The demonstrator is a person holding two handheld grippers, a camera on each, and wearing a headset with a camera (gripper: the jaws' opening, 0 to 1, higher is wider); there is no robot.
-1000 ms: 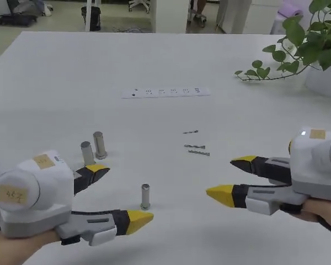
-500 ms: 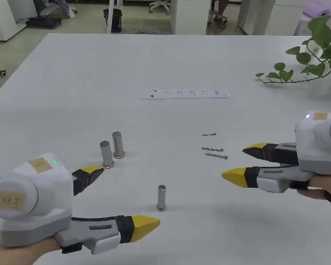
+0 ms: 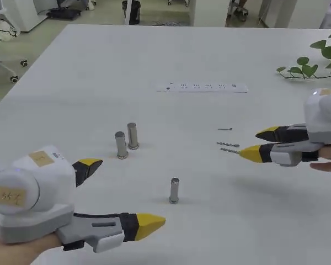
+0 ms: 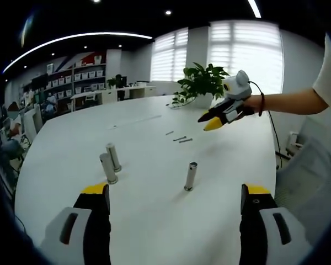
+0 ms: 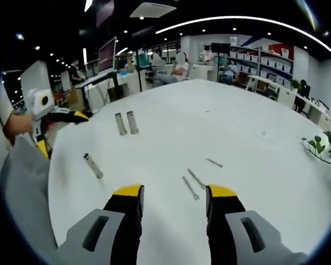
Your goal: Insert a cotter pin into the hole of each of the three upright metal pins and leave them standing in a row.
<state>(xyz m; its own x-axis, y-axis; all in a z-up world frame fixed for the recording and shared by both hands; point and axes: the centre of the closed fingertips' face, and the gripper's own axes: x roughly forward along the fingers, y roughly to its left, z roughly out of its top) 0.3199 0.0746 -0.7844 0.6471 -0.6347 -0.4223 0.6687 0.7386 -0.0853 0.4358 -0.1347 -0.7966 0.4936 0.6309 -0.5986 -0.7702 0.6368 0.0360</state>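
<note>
White table [image 3: 71, 83] w/ L gripper [image 3: 129, 192] jaws spread wide, empty, and R gripper [image 3: 250, 143] jaws part open w/ a narrower gap, also empty, tips just beside the cotter pins [image 3: 228, 144]. 3 metal pins [image 3: 120, 145], short grey cylinders, all upright: 2 just beside each other, 3rd pin [image 3: 174, 190] apart, nearer the person. 3 cotter pins, thin grey slivers, lie flat on the table, well right of the metal pins.

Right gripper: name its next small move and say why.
Probably lower the open right gripper onto the nearest cotter pin and close: all three cotter pins lie loose on the table just ahead of its tips, and its jaws hold nothing.
</note>
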